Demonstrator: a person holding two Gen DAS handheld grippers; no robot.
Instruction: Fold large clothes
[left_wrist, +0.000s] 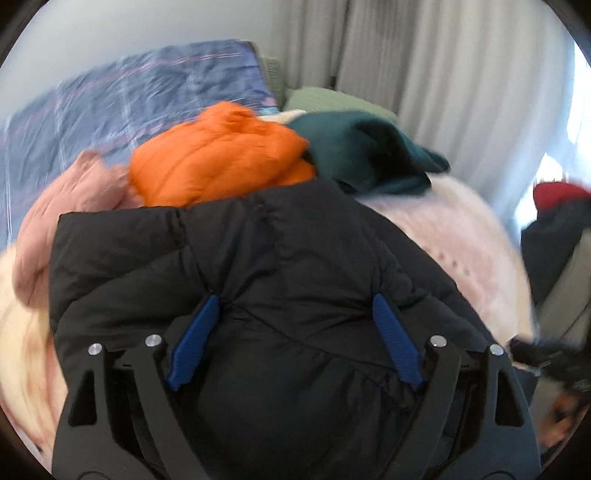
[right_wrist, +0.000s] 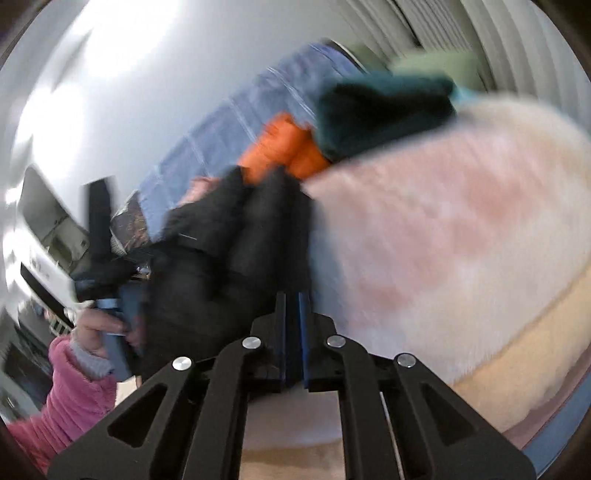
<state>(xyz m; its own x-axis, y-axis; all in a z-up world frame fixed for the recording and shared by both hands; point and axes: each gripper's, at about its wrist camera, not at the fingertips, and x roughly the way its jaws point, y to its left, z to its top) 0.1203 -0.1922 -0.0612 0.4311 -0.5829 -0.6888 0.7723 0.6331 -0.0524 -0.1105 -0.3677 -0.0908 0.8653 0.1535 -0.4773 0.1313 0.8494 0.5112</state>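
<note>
- The black puffer jacket (left_wrist: 258, 258) lies on the bed, spread over a pale pink fluffy blanket (left_wrist: 461, 236), directly under and ahead of the left tongs (left_wrist: 293, 325).
- The left tongs stand wide open, blue pads (left_wrist: 397, 343) apart over the quilted fabric; I cannot tell whether the pads touch it, and they grip nothing.
- The right tongs (right_wrist: 293, 295) are closed, blue pads pressed together at the jacket's (right_wrist: 229, 258) right edge; the blur hides whether a fold of it is pinched.
- Behind the jacket sits a heap of clothes: an orange padded garment (left_wrist: 218, 155), a dark green one (left_wrist: 365, 151) to its right, a dusty pink one (left_wrist: 70, 206) to its left.
- Further back is a blue checked quilt (left_wrist: 122, 96) against the wall, with pale curtains (left_wrist: 443, 66) at right.
- In the right wrist view, a hand (right_wrist: 99, 328) in a pink sleeve (right_wrist: 74, 395) holds the left tool's handle.
</note>
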